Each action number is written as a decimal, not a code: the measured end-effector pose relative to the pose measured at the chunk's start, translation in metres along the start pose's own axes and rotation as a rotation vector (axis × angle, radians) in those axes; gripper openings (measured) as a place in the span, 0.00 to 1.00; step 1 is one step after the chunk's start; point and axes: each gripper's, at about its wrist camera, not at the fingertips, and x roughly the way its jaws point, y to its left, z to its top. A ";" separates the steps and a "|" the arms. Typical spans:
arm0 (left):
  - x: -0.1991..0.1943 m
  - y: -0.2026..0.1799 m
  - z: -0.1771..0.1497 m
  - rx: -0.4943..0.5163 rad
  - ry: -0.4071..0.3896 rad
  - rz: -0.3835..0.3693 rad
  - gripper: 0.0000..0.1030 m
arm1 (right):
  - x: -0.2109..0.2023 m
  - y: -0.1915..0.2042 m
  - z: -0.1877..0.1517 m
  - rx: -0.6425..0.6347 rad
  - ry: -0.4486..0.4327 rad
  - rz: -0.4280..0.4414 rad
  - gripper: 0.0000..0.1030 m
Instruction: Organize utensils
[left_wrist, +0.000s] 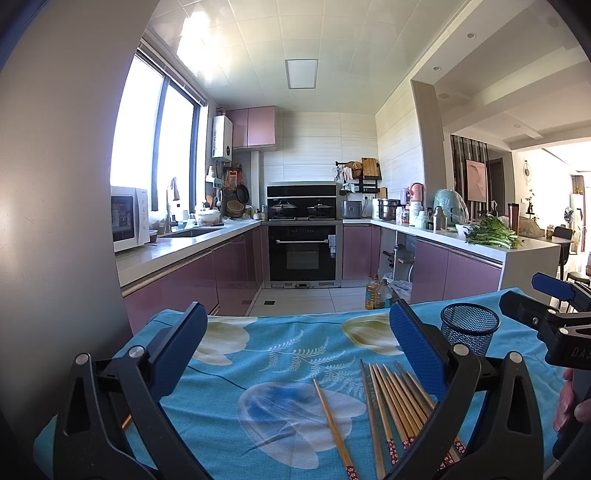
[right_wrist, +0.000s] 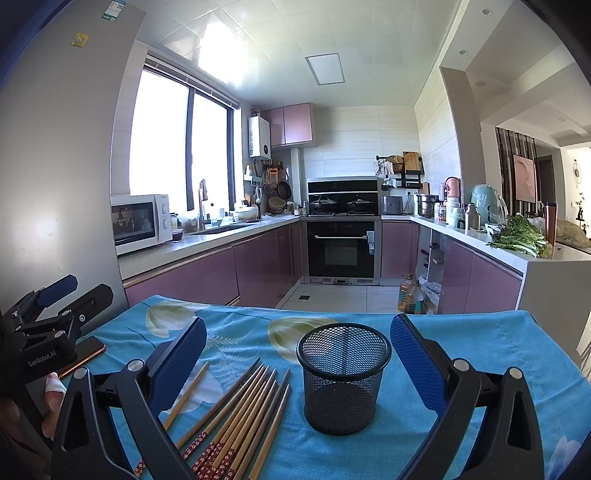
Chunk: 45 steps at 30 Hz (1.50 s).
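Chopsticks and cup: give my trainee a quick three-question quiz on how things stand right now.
1. True or false: the mesh cup already holds chopsticks.
2. Which claw has the cup between its fingers' line of sight: A) left claw B) right claw?
3. Fill in: one chopstick lies apart from the bundle, on the blue ____.

Key: 1 false, the cup is empty; 2 B; 3 cloth. Both claws are open and hold nothing.

On the table (right_wrist: 480, 347) before me, the mesh cup (right_wrist: 343, 376) stands upright between my right jaws. The chopsticks (right_wrist: 243, 417) lie bunched just left of it, one stray chopstick (left_wrist: 334, 428) further left.
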 end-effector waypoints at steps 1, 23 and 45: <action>0.000 0.000 0.000 0.000 0.000 0.000 0.95 | 0.000 0.000 0.000 0.000 0.000 0.000 0.94; -0.001 -0.002 0.000 -0.001 -0.001 -0.004 0.95 | 0.000 -0.002 0.000 0.003 -0.006 -0.002 0.94; 0.014 -0.006 -0.008 0.033 0.096 -0.048 0.95 | 0.005 -0.002 -0.006 -0.014 0.080 0.071 0.94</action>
